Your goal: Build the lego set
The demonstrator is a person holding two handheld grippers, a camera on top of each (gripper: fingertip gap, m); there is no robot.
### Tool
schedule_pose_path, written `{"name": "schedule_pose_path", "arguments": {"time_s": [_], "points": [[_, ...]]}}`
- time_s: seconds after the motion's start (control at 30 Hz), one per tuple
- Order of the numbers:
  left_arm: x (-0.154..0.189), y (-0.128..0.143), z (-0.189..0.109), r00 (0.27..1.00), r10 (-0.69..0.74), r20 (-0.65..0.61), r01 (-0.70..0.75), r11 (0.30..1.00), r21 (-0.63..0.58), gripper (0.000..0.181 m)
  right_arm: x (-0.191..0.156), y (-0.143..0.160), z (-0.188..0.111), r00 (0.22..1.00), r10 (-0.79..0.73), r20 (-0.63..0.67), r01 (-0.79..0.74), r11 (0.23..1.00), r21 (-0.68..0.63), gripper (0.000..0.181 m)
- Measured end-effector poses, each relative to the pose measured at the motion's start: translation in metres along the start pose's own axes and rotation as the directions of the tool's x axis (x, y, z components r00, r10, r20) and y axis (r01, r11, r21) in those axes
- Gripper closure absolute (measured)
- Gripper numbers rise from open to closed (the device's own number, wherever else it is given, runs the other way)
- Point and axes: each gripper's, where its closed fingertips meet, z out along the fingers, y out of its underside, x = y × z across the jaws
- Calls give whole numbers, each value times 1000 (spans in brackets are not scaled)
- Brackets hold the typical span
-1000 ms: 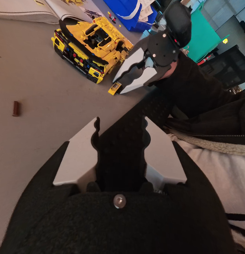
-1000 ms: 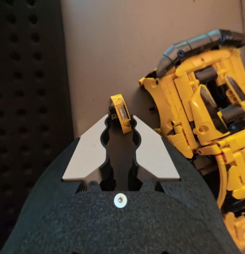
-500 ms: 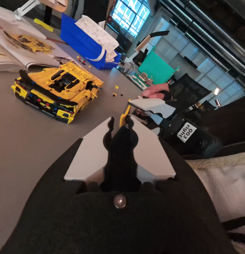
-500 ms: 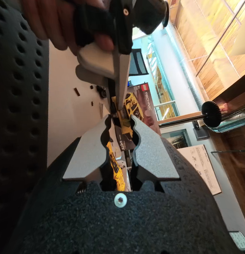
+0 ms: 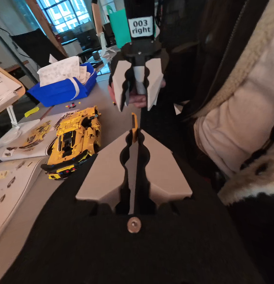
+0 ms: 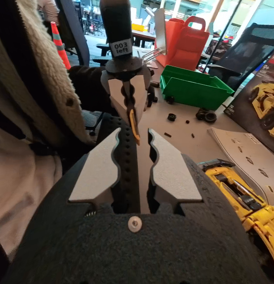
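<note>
L gripper (image 5: pixel 134 135) is clamped on the yellow piece (image 5: pixel 134 127), jaws pinched at its lower end; the piece's long axis runs toward 12 o'clock in L wrist view. R gripper (image 6: pixel 134 130) is spread apart and empty, facing it tip to tip. Yellow car (image 5: pixel 75 142) sits on the table (image 5: pixel 116 123) at approx 9 o'clock from L tips, so L is the nearer one to place it, I'd judge.

The car (image 5: pixel 75 142) sits on the table (image 5: pixel 114 123), left of both tongs, before the bin (image 5: pixel 61 90).
</note>
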Motion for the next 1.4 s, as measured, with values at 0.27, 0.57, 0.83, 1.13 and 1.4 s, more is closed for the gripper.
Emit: {"name": "schedule_pose_path", "arguments": {"time_s": [0.27,0.57,0.83,1.13,1.4], "points": [[2,-5,4,998,41,-45,-41,999,-2,175,-2,12,11,996,-80,36,82,996,-41,174],[-47,17,-1,960,-69,270,83,996,-41,146,37,24,21,977,-90,-191,61,987,-149,175],[-62,54,7,827,-27,562,180,959,-218,116,64,40,35,797,565,-213,-567,822,59,175],[-64,60,20,798,-63,599,252,938,-237,104,61,62,39,726,644,-241,-661,750,13,175],[-65,68,23,756,-134,640,354,907,-229,111,56,67,45,746,599,-292,-633,773,-32,175]]}}
